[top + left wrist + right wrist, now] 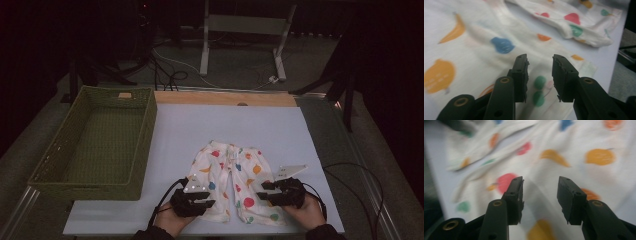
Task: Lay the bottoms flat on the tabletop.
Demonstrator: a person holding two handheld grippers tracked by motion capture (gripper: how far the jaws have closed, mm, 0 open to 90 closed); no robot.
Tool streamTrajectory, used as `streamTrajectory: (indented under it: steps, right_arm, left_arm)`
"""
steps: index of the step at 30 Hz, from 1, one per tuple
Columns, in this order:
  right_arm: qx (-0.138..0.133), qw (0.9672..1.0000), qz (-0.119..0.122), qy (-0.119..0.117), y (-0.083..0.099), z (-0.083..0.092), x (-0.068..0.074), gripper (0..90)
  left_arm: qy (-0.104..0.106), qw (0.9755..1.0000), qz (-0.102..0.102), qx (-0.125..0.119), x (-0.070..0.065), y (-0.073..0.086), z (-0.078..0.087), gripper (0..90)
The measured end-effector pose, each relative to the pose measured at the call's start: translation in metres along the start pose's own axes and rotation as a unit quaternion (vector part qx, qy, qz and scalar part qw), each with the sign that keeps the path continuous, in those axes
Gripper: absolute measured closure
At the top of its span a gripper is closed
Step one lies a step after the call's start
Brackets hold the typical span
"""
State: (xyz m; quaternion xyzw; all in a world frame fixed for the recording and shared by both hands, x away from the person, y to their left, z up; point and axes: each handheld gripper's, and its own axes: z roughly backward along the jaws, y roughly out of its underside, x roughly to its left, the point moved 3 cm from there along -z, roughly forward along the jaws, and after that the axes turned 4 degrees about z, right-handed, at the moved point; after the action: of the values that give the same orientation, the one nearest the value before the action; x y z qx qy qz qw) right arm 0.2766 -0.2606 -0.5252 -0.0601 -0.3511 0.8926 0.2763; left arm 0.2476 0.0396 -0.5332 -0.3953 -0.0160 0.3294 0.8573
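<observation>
Here: one pair of trousers (232, 180); one basket (145, 125); two grippers (192, 195) (282, 192).

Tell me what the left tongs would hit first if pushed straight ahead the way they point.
Most likely the patterned shorts: the left tongs stand open with the cloth right beyond their tips, though how near is hard to judge.

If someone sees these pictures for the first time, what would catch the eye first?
Probably the small white trousers with bright fruit prints, lying flat on the pale blue mat near the person's edge. The left gripper and right gripper sit over the two leg ends, jaws apart. An empty green woven basket stands at the left.
</observation>
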Motion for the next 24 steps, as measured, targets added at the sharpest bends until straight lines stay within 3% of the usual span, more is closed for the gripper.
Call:
streamTrajectory:
  steps: [4,5,8,13,18,19,20,23,24]
  right_arm:
    - [0.003,0.9996,-0.013,0.026,-0.003,-0.003,-0.016,57.7]
    - [0.005,0.9989,-0.016,0.044,-0.005,-0.006,-0.027,58.6]
    - [0.008,0.9973,-0.019,0.071,-0.010,-0.009,-0.041,59.3]
    - [0.003,0.9940,-0.043,0.101,-0.017,-0.011,-0.063,59.1]
    - [0.011,0.9919,-0.063,0.110,-0.015,-0.019,-0.078,60.9]
    - [0.012,0.9915,-0.072,0.108,-0.013,-0.023,-0.082,67.1]
    - [0.012,0.9915,-0.072,0.108,-0.013,-0.023,-0.082,67.1]
    - [0.005,0.9912,-0.082,0.104,-0.013,-0.024,-0.084,84.9]
    - [0.005,0.9912,-0.082,0.104,-0.013,-0.024,-0.084,84.9]
  left_arm:
    - [-0.010,0.9999,0.004,-0.004,0.006,0.002,0.005,63.0]
    - [-0.016,0.9998,0.006,-0.006,0.009,0.004,0.008,62.5]
    - [-0.023,0.9997,0.008,-0.006,0.012,0.005,0.010,60.3]
    - [-0.035,0.9992,0.017,-0.008,0.021,0.009,0.015,57.4]
    - [-0.043,0.9987,0.024,-0.011,0.026,0.012,0.017,53.3]
    - [-0.045,0.9986,0.025,-0.011,0.027,0.012,0.018,52.7]
    - [-0.045,0.9986,0.025,-0.011,0.027,0.012,0.018,52.1]
    - [-0.048,0.9984,0.028,-0.012,0.030,0.014,0.020,51.4]
    - [-0.048,0.9984,0.028,-0.012,0.030,0.014,0.020,51.0]
